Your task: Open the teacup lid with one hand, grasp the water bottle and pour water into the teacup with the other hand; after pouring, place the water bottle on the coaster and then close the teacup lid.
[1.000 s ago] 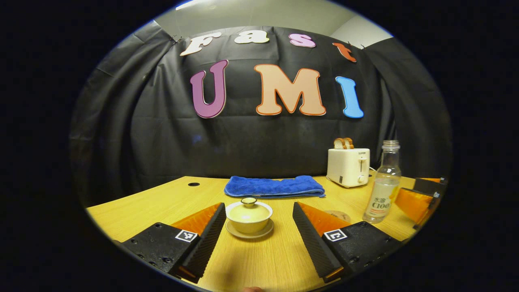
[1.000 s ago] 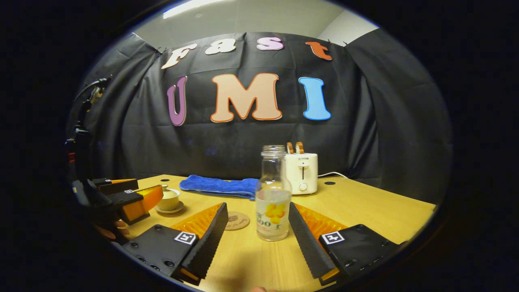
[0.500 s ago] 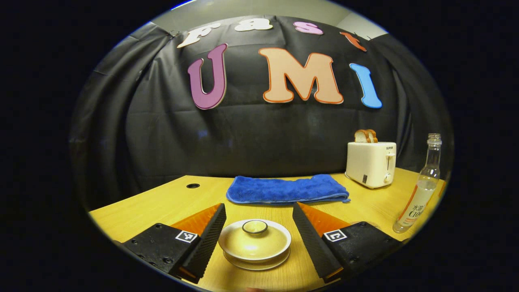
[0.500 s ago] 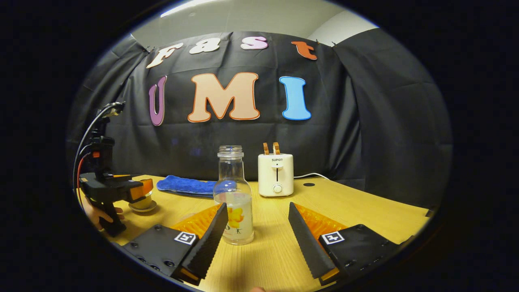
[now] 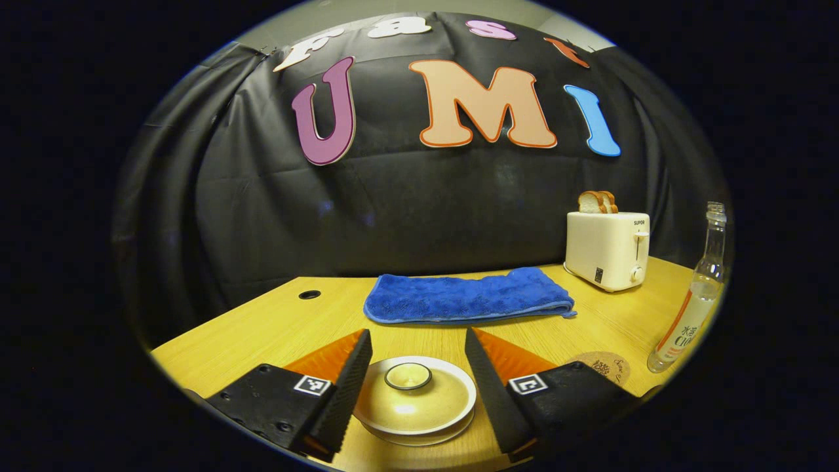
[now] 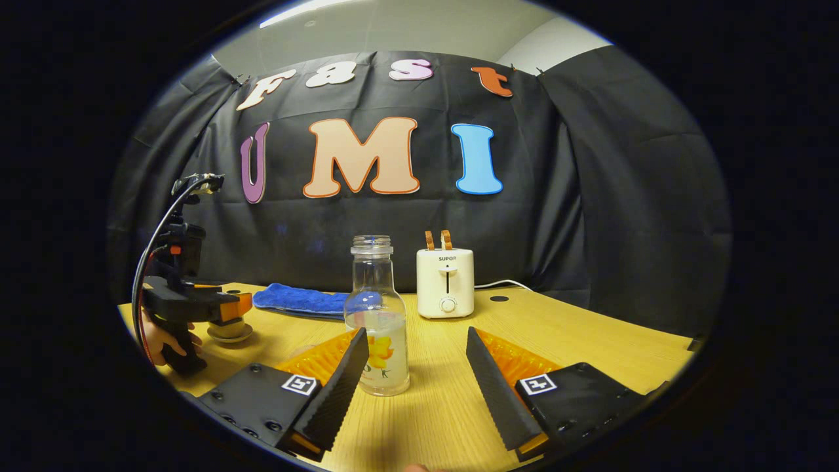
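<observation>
Left gripper [image 5: 413, 387] low over the teacup [image 5: 414, 429], fingers spread wide on either side of the lid [image 5: 414, 395], not touching it. Lid seated on the cup, round knob [image 5: 408, 376] midway between the fingers, saucer edge peeking out beneath. Beyond the cup, a folded blue towel [image 5: 468, 299] across the middle of the table [image 5: 262, 328]. Far right, a white toaster [image 5: 607, 250] with two bread slices sticking up. Right of the cup, a round coaster [image 5: 602, 366], bare, and just beyond it at the right edge the bottle [image 5: 691, 308], upright, uncapped, partly filled.

In the right gripper view: right gripper [image 6: 413, 387] likewise wide apart, holding nothing. Bottle [image 6: 378, 328] upright on the table just ahead of the left finger, not between the fingers; contact with that finger unclear. Toaster [image 6: 445, 282] behind the bottle, towel [image 6: 298, 300] to the far left of it. At the far left, the left gripper [image 6: 226, 308] held by a hand [image 6: 160, 337] directly above the teacup [image 6: 229, 330].
</observation>
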Available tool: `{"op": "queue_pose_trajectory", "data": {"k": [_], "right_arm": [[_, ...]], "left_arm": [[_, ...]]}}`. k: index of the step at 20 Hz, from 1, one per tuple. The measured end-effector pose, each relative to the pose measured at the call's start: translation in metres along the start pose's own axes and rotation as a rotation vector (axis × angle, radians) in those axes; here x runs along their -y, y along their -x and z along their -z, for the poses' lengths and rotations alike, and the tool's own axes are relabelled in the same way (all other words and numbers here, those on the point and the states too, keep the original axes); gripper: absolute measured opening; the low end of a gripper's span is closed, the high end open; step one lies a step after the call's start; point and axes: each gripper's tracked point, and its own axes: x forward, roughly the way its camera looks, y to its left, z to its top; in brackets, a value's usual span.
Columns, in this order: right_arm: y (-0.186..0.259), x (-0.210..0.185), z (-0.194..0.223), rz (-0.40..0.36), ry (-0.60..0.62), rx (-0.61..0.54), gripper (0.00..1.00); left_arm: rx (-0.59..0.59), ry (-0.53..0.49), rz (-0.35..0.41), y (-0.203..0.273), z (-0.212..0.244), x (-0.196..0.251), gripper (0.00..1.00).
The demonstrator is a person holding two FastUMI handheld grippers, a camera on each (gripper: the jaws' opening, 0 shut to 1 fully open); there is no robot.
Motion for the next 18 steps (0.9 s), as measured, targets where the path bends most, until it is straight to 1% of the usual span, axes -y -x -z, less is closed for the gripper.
{"op": "queue_pose_trajectory", "data": {"k": [1,2,3,4,6,10,14,15,17,18], "right_arm": [[0.0,0.0,0.0,0.0,0.0,0.0,0.95],[0.0,0.0,0.0,0.0,0.0,0.0,0.95],[0.0,0.0,0.0,0.0,0.0,0.0,0.95],[0.0,0.0,0.0,0.0,0.0,0.0,0.95],[0.0,0.0,0.0,-0.001,0.0,0.001,0.95],[0.0,0.0,0.0,-0.001,0.0,0.0,0.95],[0.0,0.0,0.0,-0.001,0.0,0.0,0.95],[0.0,0.0,-0.001,-0.001,0.0,0.0,0.95],[0.0,0.0,-0.001,-0.001,0.001,0.0,0.95],[-0.001,0.0,0.0,-0.001,0.0,0.0,0.95]], "left_arm": [[0.002,0.003,0.004,0.0,-0.001,0.001,0.76],[0.005,0.004,0.0,0.0,0.0,0.0,0.64],[0.004,0.002,-0.013,0.001,0.0,-0.003,0.57],[0.007,0.006,-0.015,0.0,-0.001,-0.004,0.42],[0.013,0.012,-0.008,0.0,-0.001,-0.002,0.29],[0.014,0.015,-0.015,0.001,-0.001,-0.004,0.26],[0.024,0.039,-0.017,0.005,-0.001,-0.006,0.27],[0.046,0.052,-0.029,0.009,-0.005,-0.009,0.27],[0.153,0.065,-0.038,0.013,-0.022,-0.011,0.27],[0.117,0.053,-0.034,0.011,-0.013,-0.01,0.27]]}}
